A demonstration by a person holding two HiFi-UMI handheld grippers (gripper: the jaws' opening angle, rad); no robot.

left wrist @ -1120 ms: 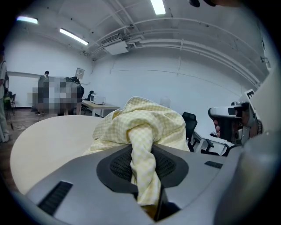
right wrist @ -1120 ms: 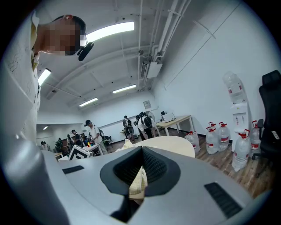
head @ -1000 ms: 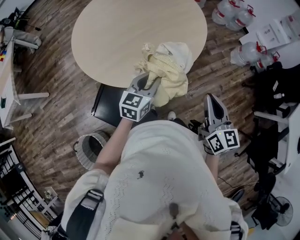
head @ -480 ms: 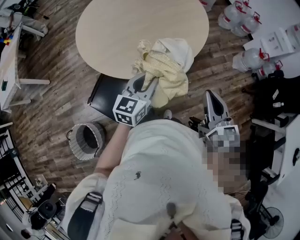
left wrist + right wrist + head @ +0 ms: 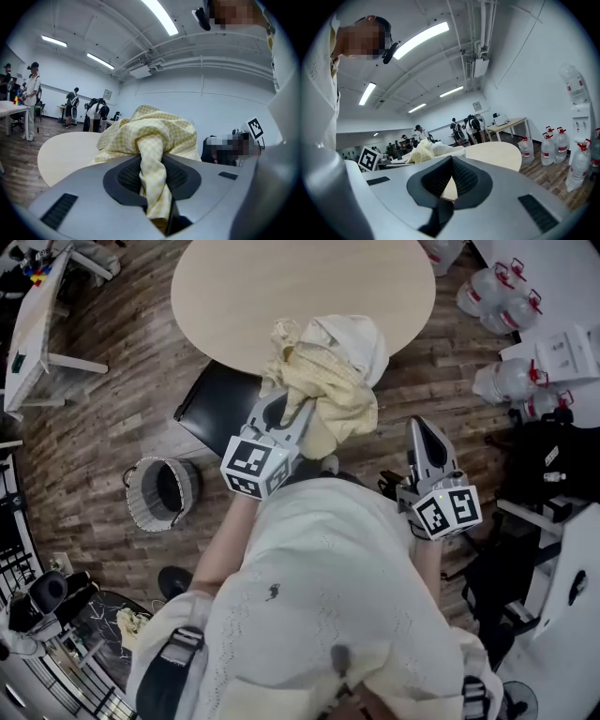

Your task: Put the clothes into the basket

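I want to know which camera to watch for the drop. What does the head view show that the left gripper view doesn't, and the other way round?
Only the head view: the wicker basket on the floor, the black chair, the right tool and the water jugs. Only the left gripper view: up close, the jaws of the left tool pinching a fold of the yellow checked clothes, and people standing across the room. Both: those clothes and the round table.

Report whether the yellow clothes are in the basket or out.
Out: the yellow clothes hang bunched in the left hand-held gripper, apart from the basket on the floor.
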